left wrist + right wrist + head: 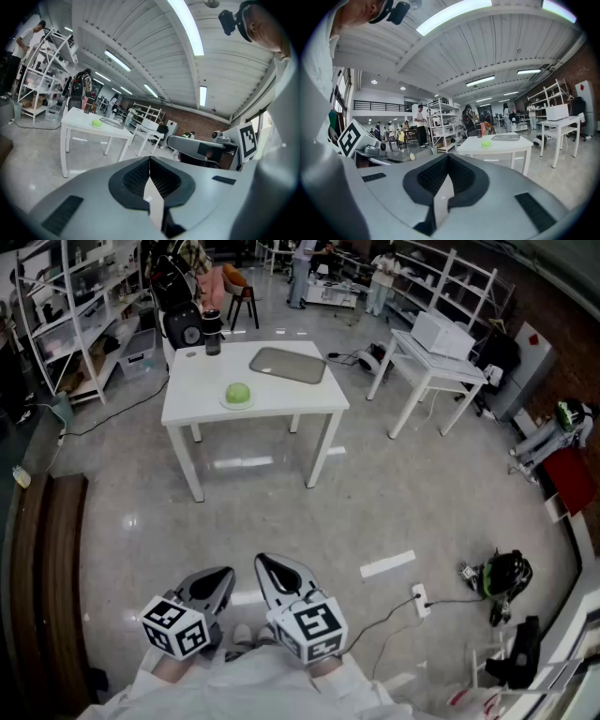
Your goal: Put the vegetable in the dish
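Left gripper (222, 577) and right gripper (269, 566) sit closed, empty; vegetable (238, 393) far ahead looks round, light, firm, so pinch across its middle.

Open floor (281, 512) stretches unobstructed to the far worktop (197, 381). On it a dish (238, 406) sits near the front edge, a grey tray (289, 364) far right, a dark cup (213, 334) far left. A socket (419, 598) lies near right.

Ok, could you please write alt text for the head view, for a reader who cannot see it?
A person holds the left gripper and right gripper shut and empty, side by side, well short of a white table. On the table are a round green vegetable, a flat grey tray and a dark cup.
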A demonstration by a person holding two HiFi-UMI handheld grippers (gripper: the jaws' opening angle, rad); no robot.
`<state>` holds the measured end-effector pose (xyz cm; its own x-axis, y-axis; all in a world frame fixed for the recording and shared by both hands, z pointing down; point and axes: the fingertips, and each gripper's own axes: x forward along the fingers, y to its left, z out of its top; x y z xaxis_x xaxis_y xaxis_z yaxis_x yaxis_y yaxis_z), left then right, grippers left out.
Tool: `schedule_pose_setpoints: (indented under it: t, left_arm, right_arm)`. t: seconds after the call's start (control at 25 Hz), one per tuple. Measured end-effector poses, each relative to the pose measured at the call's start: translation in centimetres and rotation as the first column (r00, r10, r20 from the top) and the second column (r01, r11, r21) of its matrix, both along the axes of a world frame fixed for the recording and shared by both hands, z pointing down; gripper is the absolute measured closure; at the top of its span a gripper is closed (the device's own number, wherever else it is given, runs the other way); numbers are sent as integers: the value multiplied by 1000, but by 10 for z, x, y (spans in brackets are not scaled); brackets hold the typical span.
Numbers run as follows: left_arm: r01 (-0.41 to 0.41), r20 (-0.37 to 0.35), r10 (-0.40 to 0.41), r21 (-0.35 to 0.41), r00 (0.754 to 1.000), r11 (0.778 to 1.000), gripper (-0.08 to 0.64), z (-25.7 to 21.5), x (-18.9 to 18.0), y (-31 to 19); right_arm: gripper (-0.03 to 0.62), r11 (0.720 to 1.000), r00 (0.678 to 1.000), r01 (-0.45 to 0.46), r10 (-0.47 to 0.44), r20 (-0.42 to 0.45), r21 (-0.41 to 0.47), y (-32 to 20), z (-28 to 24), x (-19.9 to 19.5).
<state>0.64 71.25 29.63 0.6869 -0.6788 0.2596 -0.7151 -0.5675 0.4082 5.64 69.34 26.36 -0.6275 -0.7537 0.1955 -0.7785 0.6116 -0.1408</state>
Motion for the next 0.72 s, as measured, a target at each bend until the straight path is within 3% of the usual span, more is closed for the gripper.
schedule_pose_setpoints:
  t: [0.32, 0.56, 0.72]
  left_arm:
    - [0, -12, 0, -7, 1000, 1000, 551, -1, 1, -3]
    - [-9, -39, 8, -35, 999, 999, 551, 5, 7, -4]
    - [-26, -38, 24, -63, 999, 998, 551, 13, 11, -8]
  right_arm:
    - [578, 1000, 1000, 10, -10, -5, -10, 0, -1, -2]
    - [577, 998, 994, 22, -15, 109, -61, -2, 4, -2]
    - [577, 997, 997, 26, -21, 69, -69, -5, 11, 0]
